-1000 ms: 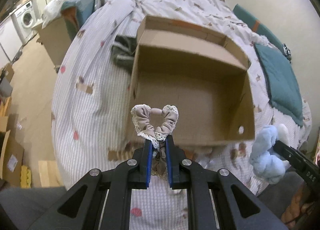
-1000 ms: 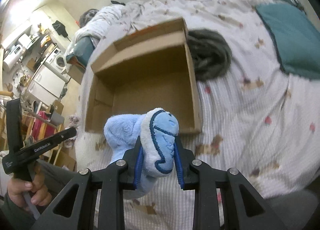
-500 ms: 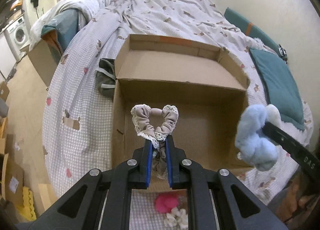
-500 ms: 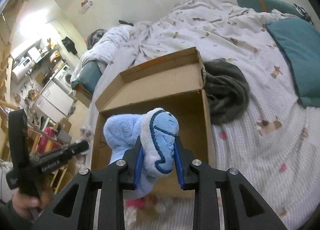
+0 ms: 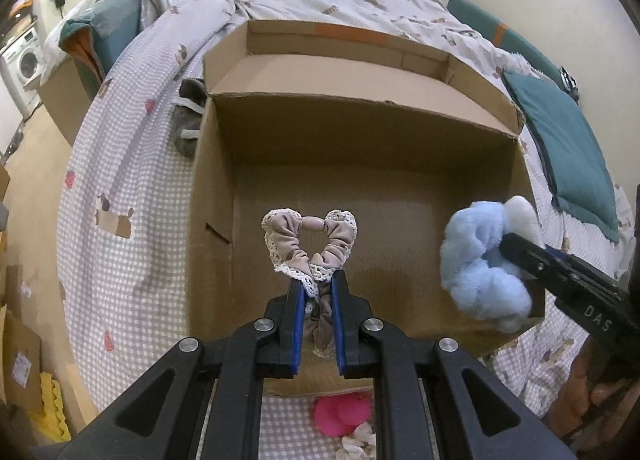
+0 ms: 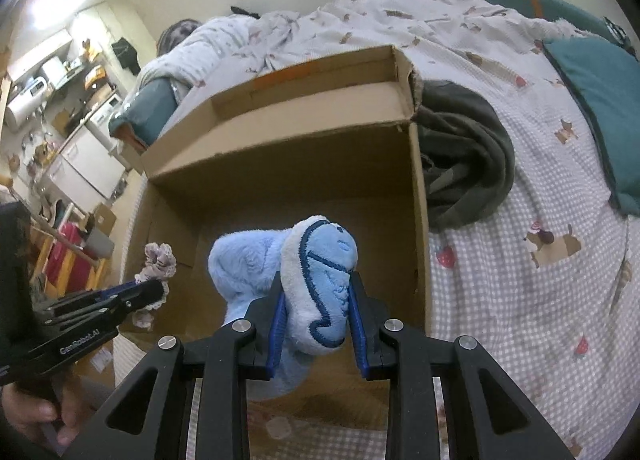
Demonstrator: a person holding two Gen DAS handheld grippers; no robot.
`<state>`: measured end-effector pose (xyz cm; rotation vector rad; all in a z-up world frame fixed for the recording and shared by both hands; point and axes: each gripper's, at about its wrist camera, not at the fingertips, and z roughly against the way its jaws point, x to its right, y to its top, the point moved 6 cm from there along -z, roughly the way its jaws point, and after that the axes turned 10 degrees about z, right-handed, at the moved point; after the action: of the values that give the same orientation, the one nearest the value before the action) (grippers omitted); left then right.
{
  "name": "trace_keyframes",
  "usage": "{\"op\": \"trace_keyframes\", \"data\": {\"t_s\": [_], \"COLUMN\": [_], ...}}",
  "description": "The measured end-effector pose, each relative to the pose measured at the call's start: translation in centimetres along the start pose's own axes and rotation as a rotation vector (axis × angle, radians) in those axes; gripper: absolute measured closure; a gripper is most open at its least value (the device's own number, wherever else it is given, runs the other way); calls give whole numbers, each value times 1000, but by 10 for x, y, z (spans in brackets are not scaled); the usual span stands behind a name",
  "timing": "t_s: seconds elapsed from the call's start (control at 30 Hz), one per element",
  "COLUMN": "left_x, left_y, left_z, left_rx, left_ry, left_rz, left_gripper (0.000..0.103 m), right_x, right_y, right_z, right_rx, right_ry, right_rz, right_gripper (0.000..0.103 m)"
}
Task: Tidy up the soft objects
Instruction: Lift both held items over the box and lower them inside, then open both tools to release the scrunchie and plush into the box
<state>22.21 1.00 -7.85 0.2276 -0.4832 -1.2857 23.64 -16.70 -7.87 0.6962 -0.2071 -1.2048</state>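
Left tool: our left tool [image 5: 316,296] sits at the bottom centre of the left wrist view, its blue-lined fingers closed tight on a beige scrunchie [image 5: 310,246] with a lace edge.
Scrunchie: its loop stands up above the fingertips, over the open cardboard box [image 5: 212,196] (in the right wrist view we see it at the left edge, near the box's left wall).
Right tool: our right tool [image 6: 316,312] fills the bottom centre of the right wrist view, its fingers pressed against both sides of a light blue plush toy [image 6: 320,280].
Plush toy: it has a white face with dark blue stitching; in the left wrist view it appears at the right of the frame, over the box's right wall [image 5: 480,260].
Box: it lies on the bed [image 5: 132,164] with its flaps open, and we see bare cardboard on the part of its floor that shows.
Bed: it is covered with a checked quilt printed with small animals.
Beside the box: a dark grey garment [image 6: 464,164] lies bunched against the box's side, at centre right of the right wrist view.
Cushion: a teal cushion [image 6: 600,100] lies at the right edge of that view.
Near edge: a pink item [image 5: 340,414] lies on the quilt just below the box, at the bottom of the left wrist view (we cannot tell what it is).
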Motion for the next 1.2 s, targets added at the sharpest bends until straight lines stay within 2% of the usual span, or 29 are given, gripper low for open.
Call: {"op": "trace_keyframes", "data": {"t_s": [0.17,0.53,0.67,0.83,0.87,0.93,0.97,1.0,1.07,1.13,1.2], "left_x": [3,3,9,10,9,7,7,7,8,9,9], "left_y": [-5,-8,-10,-8,-7,-6,-5,-6,-6,-4,-1], "left_z": [-8,-8,-7,-6,-6,-5,-5,-4,-3,0,4], "left_rx": [-47,-32,-33,-19,-18,-13,-9,-9,-10,5,37], "left_ry": [-15,-2,-28,-22,-19,-11,-7,-10,-19,-10,4], "left_rz": [23,6,-5,-5,0,4,3,1,-3,-6,-7], "left_gripper": [91,91,91,91,89,85,84,83,80,68,50], "right_x": [-4,-11,-8,-6,-5,-3,-2,-1,1,0,0], "right_y": [-4,-4,-4,-4,-4,-3,-3,-3,-2,0,1], "right_z": [-6,-4,-3,-3,-3,-3,-3,-3,-1,2,3], "right_rx": [-15,9,17,22,23,25,24,26,42,60,71], "right_ry": [3,-18,-23,-27,-26,-22,-19,-11,1,6,11], "right_rz": [11,64,59,45,40,25,17,6,-14,-18,-22], "right_gripper": [73,73,73,72,71,67,58,45,37,34,28]}}
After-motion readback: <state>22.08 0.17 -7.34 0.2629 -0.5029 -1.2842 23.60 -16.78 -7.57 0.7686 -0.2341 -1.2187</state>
